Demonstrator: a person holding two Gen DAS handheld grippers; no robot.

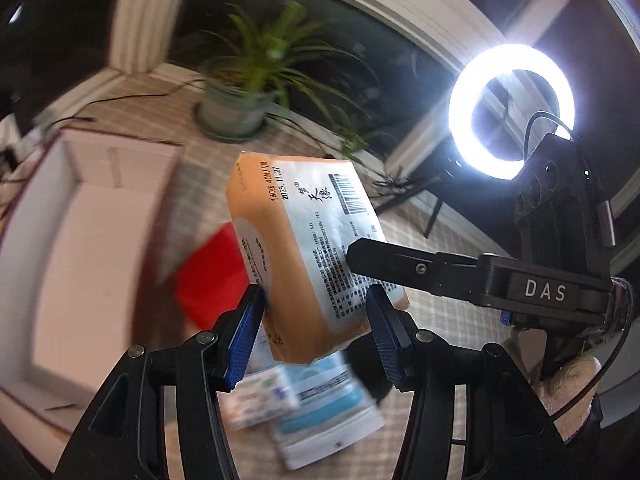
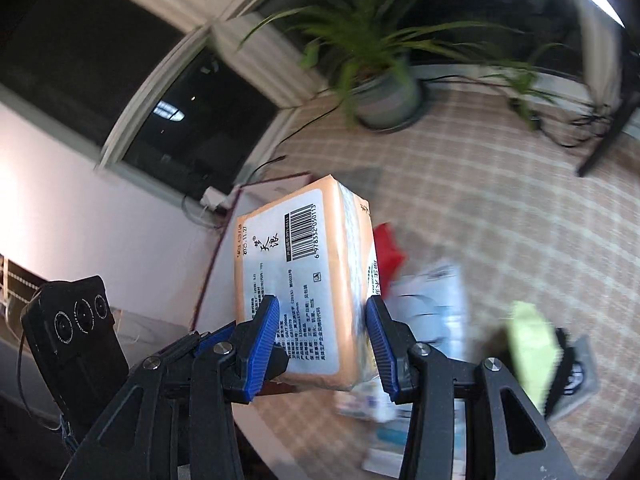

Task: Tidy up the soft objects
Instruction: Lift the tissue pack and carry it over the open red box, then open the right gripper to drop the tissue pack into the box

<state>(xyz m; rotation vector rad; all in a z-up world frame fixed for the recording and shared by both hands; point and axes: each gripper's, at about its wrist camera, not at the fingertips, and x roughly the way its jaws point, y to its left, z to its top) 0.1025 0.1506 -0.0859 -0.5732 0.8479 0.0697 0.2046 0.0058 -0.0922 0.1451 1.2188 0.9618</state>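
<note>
Orange tissue pack (image 2: 308, 280) clamped between both grippers' jaws

- We look from the left wrist camera along its jaws, tilted down over the checked desk (image 1: 420, 320), close on the orange tissue pack (image 1: 304, 248).
- From the right wrist we face likewise.
- Both views share that pack (image 2: 304, 280), the potted plant (image 1: 248, 80) (image 2: 380, 72) and the white box (image 1: 80, 240).

My left view flares around the ring light (image 1: 512, 111); windows (image 2: 192, 120) are dark. Fisheye bending curves the edges, and motion blur smears the plant (image 2: 372, 56) and checked tablecloth (image 2: 500, 208).
</note>
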